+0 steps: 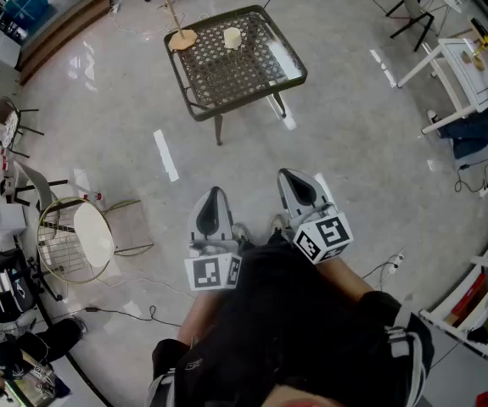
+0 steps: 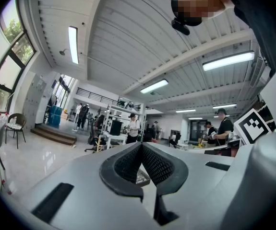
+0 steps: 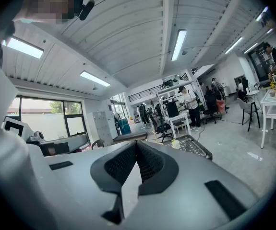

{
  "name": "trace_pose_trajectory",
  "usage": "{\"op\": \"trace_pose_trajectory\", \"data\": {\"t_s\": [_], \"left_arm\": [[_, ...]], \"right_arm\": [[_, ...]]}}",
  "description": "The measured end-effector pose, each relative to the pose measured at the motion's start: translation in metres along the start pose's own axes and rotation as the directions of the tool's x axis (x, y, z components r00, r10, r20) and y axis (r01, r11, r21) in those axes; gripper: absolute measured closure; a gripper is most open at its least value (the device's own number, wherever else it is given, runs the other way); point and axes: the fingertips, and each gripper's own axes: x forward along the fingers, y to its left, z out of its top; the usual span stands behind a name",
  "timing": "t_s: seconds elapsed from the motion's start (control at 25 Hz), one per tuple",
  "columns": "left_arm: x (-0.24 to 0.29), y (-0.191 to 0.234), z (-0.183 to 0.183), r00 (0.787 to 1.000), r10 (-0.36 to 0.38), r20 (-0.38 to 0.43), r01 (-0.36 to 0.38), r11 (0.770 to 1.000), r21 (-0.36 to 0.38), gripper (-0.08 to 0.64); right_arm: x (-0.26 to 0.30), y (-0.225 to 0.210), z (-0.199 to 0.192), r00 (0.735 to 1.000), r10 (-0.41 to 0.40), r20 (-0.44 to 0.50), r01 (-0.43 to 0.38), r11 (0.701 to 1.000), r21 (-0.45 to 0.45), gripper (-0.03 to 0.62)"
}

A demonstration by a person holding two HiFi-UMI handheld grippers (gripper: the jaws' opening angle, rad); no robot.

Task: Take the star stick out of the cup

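Star stick [image 1: 180,34] at the table's [image 1: 290,75] far left corner, cup [image 1: 232,37] just right of it on the table, apart, left gripper [image 1: 213,200] and right gripper [image 1: 293,179] both clenched on nothing, well short of the table

A square worktop [image 1: 242,76] with a dark frame and a woven mesh top is standing on a glossy grey floor [image 1: 345,142]. Two things are sitting along its far edge, well apart from each other: a pale cup [image 1: 232,37] near the middle, and a tan stick [image 1: 181,37] with a flat base at the left corner.
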Motion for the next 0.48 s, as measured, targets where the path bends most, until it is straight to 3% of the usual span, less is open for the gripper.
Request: {"op": "trace_pose_trajectory", "data": {"t_s": [0.48], "left_arm": [[0.011,-0.030,-0.006,1.000,0.023,-0.011,-0.023,1.000,0.011,0.543]], "right_arm": [[-0.013,-0.025,0.003,0.999,0.035,0.012,-0.035,0.999,0.035,0.581]]}}
